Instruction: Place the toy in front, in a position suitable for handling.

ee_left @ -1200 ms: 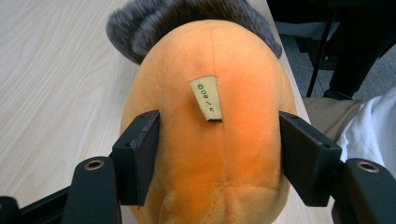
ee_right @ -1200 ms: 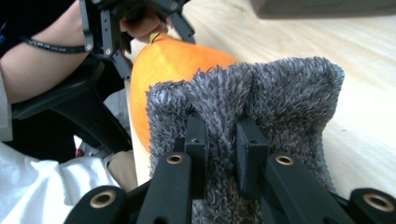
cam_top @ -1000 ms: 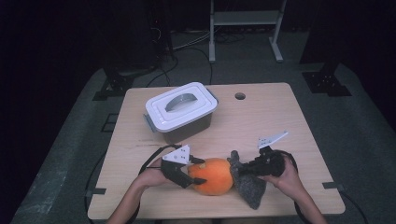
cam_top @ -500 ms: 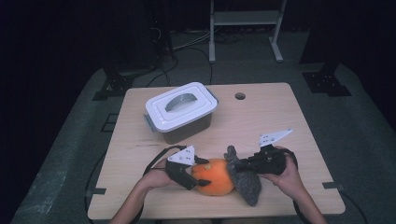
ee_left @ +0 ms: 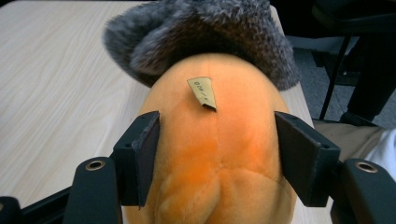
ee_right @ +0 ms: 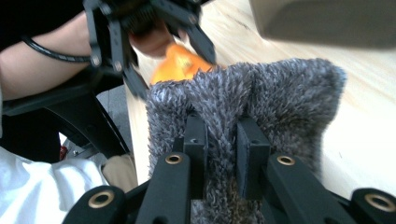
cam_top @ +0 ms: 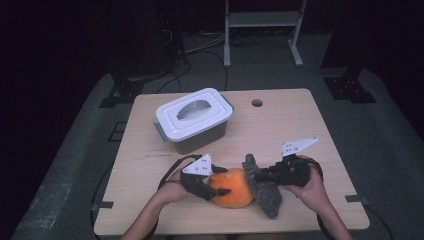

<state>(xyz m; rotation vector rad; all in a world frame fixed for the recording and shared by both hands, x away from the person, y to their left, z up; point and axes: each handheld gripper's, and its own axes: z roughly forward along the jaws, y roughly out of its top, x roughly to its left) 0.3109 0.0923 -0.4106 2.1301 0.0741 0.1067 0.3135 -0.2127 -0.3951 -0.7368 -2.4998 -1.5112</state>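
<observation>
A round orange plush toy [cam_top: 234, 189] lies near the table's front edge, with a grey fuzzy fabric piece [cam_top: 265, 192] draped against its right side. My left gripper [cam_top: 220, 182] holds the plush from the left. Its jaws have just been closing, and both pads press the orange body [ee_left: 217, 154] on either side of a small paper tag [ee_left: 202, 92]. My right gripper [cam_top: 256, 175] comes in from the right and is shut on a pinched fold of the grey fabric [ee_right: 280, 93], which bunches between its pads. Beyond the fabric, the orange plush [ee_right: 180, 65] and the left gripper [ee_right: 154, 42] are visible.
A grey box with a white handled lid [cam_top: 194, 120] stands at the back left of the wooden table [cam_top: 290, 125]. A round hole [cam_top: 257, 103] sits near the far edge. A metal rack [cam_top: 262, 30] stands on the floor behind.
My right gripper has risen slightly, drawing the grey fabric up with it. The left hand and the orange plush have stayed in place.
</observation>
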